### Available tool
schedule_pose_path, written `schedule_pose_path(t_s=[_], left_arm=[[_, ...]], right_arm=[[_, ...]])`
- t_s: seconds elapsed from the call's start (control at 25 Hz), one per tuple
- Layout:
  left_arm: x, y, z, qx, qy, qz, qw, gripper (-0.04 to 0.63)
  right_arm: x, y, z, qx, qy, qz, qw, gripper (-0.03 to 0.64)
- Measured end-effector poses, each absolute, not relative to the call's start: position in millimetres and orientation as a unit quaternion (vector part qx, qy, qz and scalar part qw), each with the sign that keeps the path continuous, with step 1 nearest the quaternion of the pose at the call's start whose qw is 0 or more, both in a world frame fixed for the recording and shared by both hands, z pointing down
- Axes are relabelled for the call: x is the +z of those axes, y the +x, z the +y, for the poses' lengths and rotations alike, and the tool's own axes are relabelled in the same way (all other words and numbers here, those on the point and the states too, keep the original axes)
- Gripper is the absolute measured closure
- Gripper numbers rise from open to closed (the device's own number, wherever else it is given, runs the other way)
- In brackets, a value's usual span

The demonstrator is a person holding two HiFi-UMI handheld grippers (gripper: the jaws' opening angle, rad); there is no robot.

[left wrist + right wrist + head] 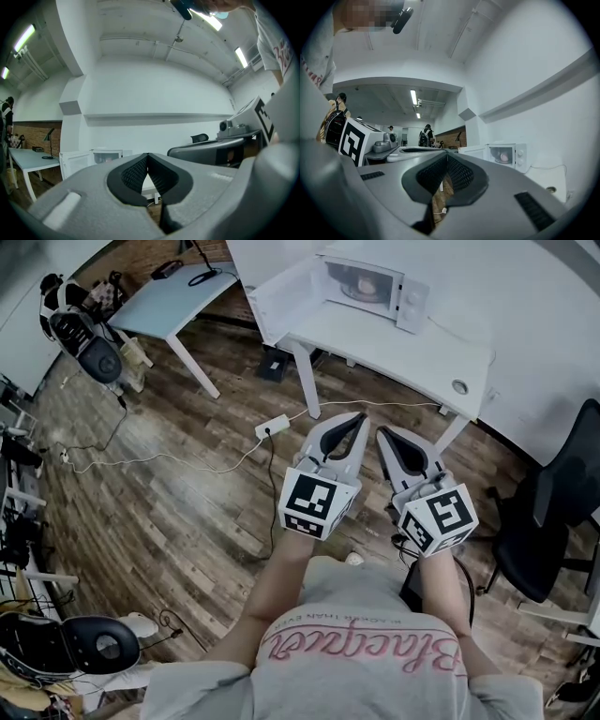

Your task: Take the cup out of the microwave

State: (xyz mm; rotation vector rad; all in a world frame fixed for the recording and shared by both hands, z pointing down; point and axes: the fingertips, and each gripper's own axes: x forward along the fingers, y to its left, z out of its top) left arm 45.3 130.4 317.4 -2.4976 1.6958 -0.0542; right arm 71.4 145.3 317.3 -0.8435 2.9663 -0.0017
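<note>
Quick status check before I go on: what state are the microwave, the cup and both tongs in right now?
White microwave: its door stands swung open.
Pale pink cup: inside the microwave, untouched.
Left tongs: shut, nothing between them, away from the microwave.
Right tongs: shut, nothing between them, beside the left.

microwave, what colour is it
White. The microwave shows best in the head view.
</note>
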Motion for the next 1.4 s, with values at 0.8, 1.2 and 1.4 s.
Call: schedule_pose_path(t_s=[0.8, 1.2, 1.4], left_arm=[[324, 55, 100, -0.019, -0.826, 0.561, 0.05, 0.589], [321, 49, 79, -0.015, -0.827, 0.56, 0.053, 0.589], [320, 36, 64, -0.012, -0.825, 0.562, 0.056, 0.589]], right_arm=[[322, 80, 116, -0.01, -0.273, 0.961, 0.03, 0.604], [321, 75, 94, -0.009, -0.272, 0.962, 0.036, 0.604], [321, 64, 81, -0.004, -0.272, 0.962, 0.036, 0.604]])
